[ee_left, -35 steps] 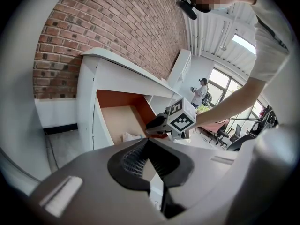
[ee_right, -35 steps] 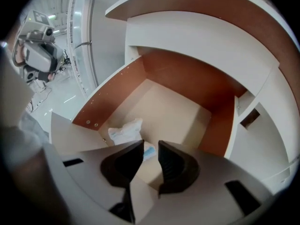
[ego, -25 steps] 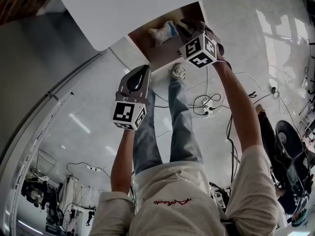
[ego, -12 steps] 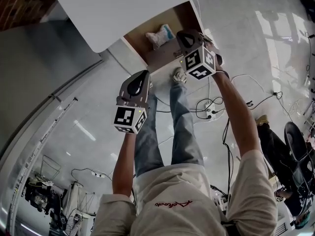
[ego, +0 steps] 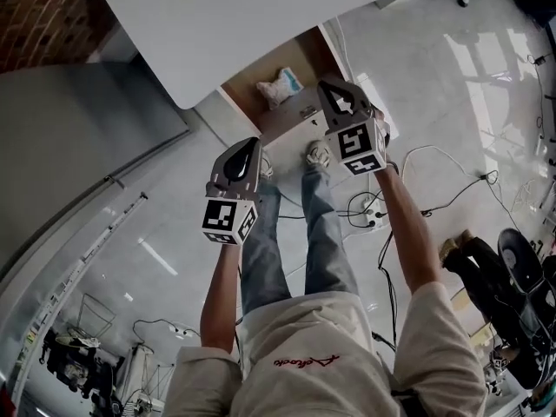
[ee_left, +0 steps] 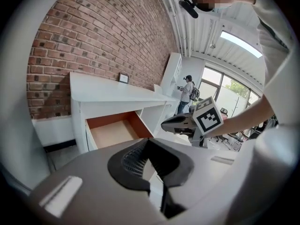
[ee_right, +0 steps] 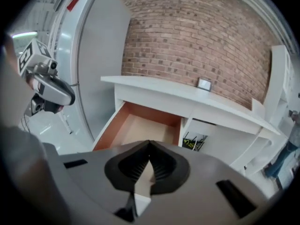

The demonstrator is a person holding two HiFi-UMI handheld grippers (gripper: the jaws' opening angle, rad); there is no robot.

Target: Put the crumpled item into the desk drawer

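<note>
**Change of state.** The right gripper (ego: pixel 334 94) has drawn back from the open drawer (ego: pixel 295 124). One second ago its fingers reached in over the drawer, just beside the crumpled item (ego: pixel 280 83). They now stand at the drawer's front panel, on the person's side of it, with the item ahead of them and apart. The left gripper (ego: pixel 243 155) holds much the same station, to the left of the right fingers and nearer the person.

**Finger state.** In the right gripper view the fingers meet at the tips and nothing lies between the pads. In the left gripper view the fingers are likewise together and empty.

**Location of the item.** The crumpled item rests on the drawer floor, under the edge of the desk (ego: pixel 261 24), beyond both sets of fingers. It has kept its place while the right gripper withdrew. Neither gripper view shows it; each shows only bare drawer floor.

**Consequence for the task.** The placing step appears complete: the item is inside and released. The drawer stands fully out. Closing it, if required, is likely the remaining action; the right fingers are nearest the front panel.
</note>
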